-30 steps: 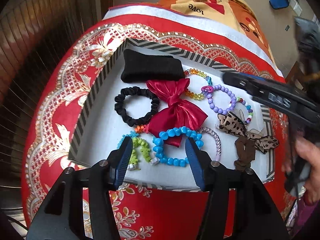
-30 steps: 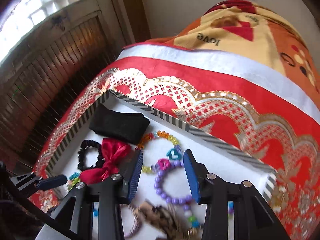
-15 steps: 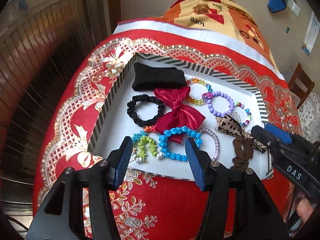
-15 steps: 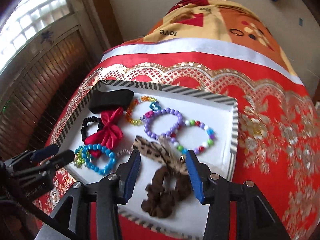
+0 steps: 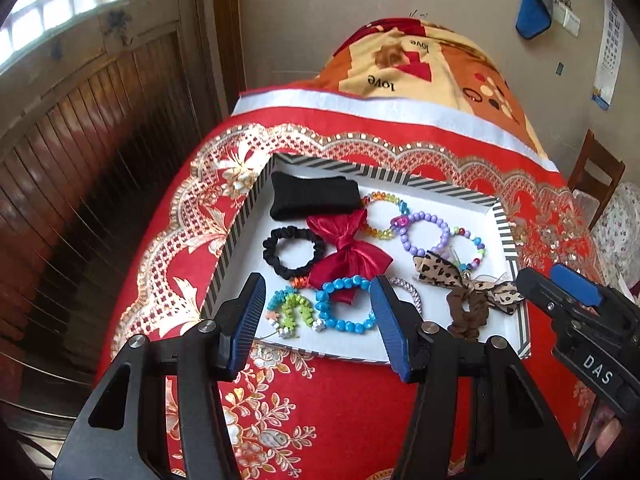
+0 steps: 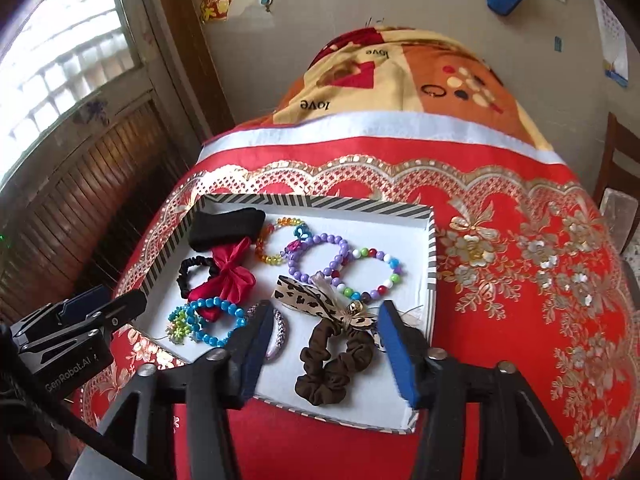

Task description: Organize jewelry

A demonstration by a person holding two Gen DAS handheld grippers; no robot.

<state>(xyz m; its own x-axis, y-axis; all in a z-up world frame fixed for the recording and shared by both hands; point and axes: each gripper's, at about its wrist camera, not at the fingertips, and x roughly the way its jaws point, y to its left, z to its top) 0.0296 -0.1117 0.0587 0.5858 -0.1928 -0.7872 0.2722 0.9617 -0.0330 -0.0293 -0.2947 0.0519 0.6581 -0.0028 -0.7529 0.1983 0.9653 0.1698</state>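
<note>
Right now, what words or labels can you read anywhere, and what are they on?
"love": upside down on the orange blanket.
"DAS": on the right gripper body.
"GenRobot.AI": on the left gripper body.
Wall calendar: print too small to read.

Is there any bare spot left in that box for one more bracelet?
Yes: the white floor of the box by its right wall, beside the multicolored bracelet, and the far strip behind the purple bracelet. The left half, around the red bow, is crowded.
</note>
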